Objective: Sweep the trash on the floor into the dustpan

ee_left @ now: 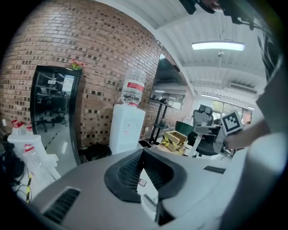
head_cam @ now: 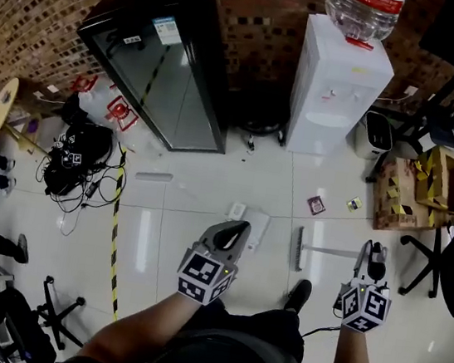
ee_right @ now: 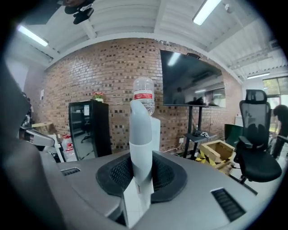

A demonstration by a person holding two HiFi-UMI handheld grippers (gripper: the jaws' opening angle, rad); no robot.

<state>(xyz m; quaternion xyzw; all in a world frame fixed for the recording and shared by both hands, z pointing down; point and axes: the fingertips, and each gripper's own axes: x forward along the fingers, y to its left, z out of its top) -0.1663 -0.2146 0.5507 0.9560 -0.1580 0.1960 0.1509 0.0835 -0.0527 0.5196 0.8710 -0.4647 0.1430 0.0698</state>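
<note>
In the head view my left gripper [head_cam: 232,233] is shut on the handle of a white dustpan [head_cam: 256,225] that rests on the tiled floor ahead of my feet. In the left gripper view the jaws close on a thin white handle [ee_left: 147,181]. My right gripper [head_cam: 374,256] is shut on the grey broom handle [ee_right: 140,148]; the broom head [head_cam: 297,248] lies on the floor right of the dustpan. Trash lies beyond: a dark red wrapper [head_cam: 316,204], a yellowish wrapper [head_cam: 354,204], a white scrap [head_cam: 238,210] near the dustpan.
A white water dispenser [head_cam: 339,87] and a black glass-door cabinet [head_cam: 161,62] stand against the brick wall. Cardboard boxes [head_cam: 427,186] and an office chair [head_cam: 451,258] are on the right. Cables [head_cam: 78,166], yellow-black floor tape [head_cam: 116,228] and a white tube [head_cam: 154,176] are on the left.
</note>
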